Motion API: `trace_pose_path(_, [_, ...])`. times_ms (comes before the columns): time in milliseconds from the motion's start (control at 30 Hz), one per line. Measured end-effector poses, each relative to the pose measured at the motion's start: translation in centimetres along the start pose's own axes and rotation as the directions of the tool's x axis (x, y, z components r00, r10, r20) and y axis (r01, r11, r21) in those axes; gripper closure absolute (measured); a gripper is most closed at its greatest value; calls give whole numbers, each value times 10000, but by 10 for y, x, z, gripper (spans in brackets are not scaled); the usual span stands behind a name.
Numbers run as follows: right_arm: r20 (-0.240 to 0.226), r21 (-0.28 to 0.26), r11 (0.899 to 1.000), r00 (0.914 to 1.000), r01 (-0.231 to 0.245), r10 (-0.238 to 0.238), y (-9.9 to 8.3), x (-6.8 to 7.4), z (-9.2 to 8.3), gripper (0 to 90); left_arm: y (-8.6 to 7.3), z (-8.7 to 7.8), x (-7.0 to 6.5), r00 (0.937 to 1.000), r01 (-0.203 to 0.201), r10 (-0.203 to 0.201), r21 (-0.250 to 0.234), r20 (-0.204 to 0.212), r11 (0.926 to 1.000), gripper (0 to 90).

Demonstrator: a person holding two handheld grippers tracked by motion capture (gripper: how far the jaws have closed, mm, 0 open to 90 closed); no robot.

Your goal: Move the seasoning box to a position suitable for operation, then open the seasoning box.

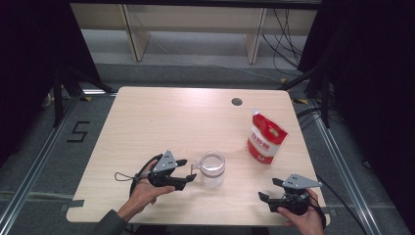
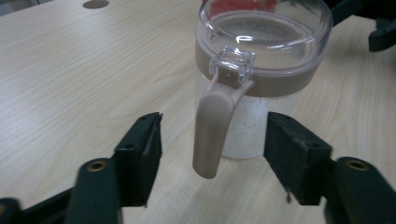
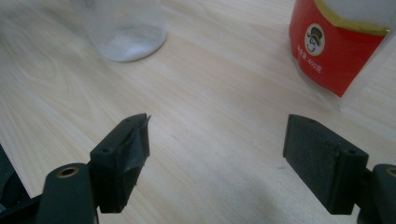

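Observation:
A clear jar (image 1: 213,170) with a see-through lid and a beige band stands upright near the table's front middle. Its beige handle (image 2: 212,126) hangs down between the jaws of my left gripper (image 2: 214,137), and neither pad touches it. That left gripper (image 1: 187,170) is open, just left of the jar. A red and white pouch (image 1: 265,137) stands to the jar's right. My right gripper (image 1: 269,189) rests open at the front right with nothing between its pads; in its own view the right gripper (image 3: 217,135) faces the jar (image 3: 126,28) and the pouch (image 3: 341,42).
The light wooden table (image 1: 147,122) has a round cable hole (image 1: 237,102) at the back right. Dark curtains flank it, and cables lie on the floor beyond the far edge.

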State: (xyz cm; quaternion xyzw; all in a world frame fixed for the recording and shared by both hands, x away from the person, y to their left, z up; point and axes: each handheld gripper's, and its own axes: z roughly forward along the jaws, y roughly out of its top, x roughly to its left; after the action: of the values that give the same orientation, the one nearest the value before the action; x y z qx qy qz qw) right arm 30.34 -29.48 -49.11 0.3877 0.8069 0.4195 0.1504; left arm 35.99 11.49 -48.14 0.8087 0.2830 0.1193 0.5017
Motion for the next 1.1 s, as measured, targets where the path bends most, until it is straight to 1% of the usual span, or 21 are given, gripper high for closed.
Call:
trace_pose_path(67, [13, 4, 10000, 10000, -31, 31, 0, 0, 0, 235, 0, -2, 1, 10000, 33, -33, -15, -47, 10000, 273])
trace_pose_path(133, [93, 22, 10000, 9999, 67, -68, 0, 0, 0, 236, 1, -4, 0, 9988, 482, -484, -242, -49, 9985, 273])
trace_pose_path(167, [93, 22, 10000, 9999, 67, -68, 0, 0, 0, 236, 2, -7, 1, 9992, 373, -376, -251, -97, 9990, 273])
trace_pose_path(233, [14, 14, 10000, 10000, 96, -96, 0, 0, 1, 236, 5, -11, 0, 9967, 761, -775, -515, -258, 9958, 275])
trace_pose_path(300, [48, 31, 10000, 10000, -16, 16, 0, 1, 1, 236, 5, -12, 1, 9968, 759, -769, -502, -195, 9959, 275])
trace_pose_path(333, [124, 77, 9999, 9999, -88, 87, 0, 2, 0, 236, 6, -13, 0, 9953, 929, -944, -569, -238, 9940, 275])
trace_pose_path(400, [4, 13, 10000, 10000, 98, -98, 1, 1, 1, 236, 6, -13, 0, 9952, 950, -962, -609, -178, 9936, 285])
trace_pose_path(433, [-109, 71, 10000, 9999, -12, 13, 1, 2, 1, 237, 7, -15, -1, 9949, 965, -981, -615, -239, 9934, 303])
trace_pose_path(533, [41, 128, 9999, 10000, 49, -49, 1, 1, 0, 239, 10, -15, -3, 9942, 1065, -1074, -817, -59, 9909, 348])
trace_pose_path(600, [-15, 133, 9999, 10000, 40, -40, 1, 1, 1, 240, 11, -16, -3, 9947, 1009, -1024, -810, -135, 9916, 372])
trace_pose_path(667, [153, 21, 9999, 9998, 151, -151, 0, 0, 1, 244, 13, -18, -5, 9951, 941, -964, -942, -200, 9911, 435])
trace_pose_path(700, [55, -42, 9999, 9999, 139, -138, 0, 0, 1, 247, 15, -18, -7, 9955, 896, -924, -1141, -189, 9894, 539])
trace_pose_path(733, [76, 68, 10000, 10000, 58, -59, 0, 1, 1, 249, 15, -18, -7, 9955, 896, -924, -1141, -189, 9894, 570])
trace_pose_path(800, [27, 26, 9998, 9998, 206, -206, 1, 0, 1, 250, 17, -19, -10, 9971, 695, -729, -1251, -226, 9897, 642])
trace_pose_path(833, [107, 87, 9998, 9998, 189, -190, 1, 2, 1, 251, 20, -20, -12, 9982, 456, -504, -1335, -321, 9900, 677])
trace_pose_path(867, [107, 87, 9998, 9998, 189, -190, 1, 2, 1, 251, 20, -20, -12, 9982, 456, -504, -1335, -321, 9900, 710])
trace_pose_path(900, [110, 111, 9999, 9999, 47, -48, 1, 4, 1, 257, 23, -20, -12, 9991, 350, -378, -1397, -178, 9896, 739])
trace_pose_path(933, [110, 62, 9997, 9996, 251, -252, 1, 2, 1, 260, 25, -19, -13, 9994, 286, -313, -1400, -166, 9897, 763])
trace_pose_path(1000, [96, 47, 9996, 9996, 273, -273, 1, 2, 1, 270, 27, -17, -13, 9994, 238, -271, -1363, -229, 9904, 807])
trace_pose_path(1033, [19, 114, 9999, 9999, 122, -123, 1, 3, 1, 278, 27, -17, -13, 9994, 238, -271, -1363, -229, 9904, 824])
trace_pose_path(1100, [84, -6, 9997, 9997, 242, -242, 1, 1, 2, 279, 29, -14, -14, 9993, 172, -216, -1349, -312, 9907, 848])
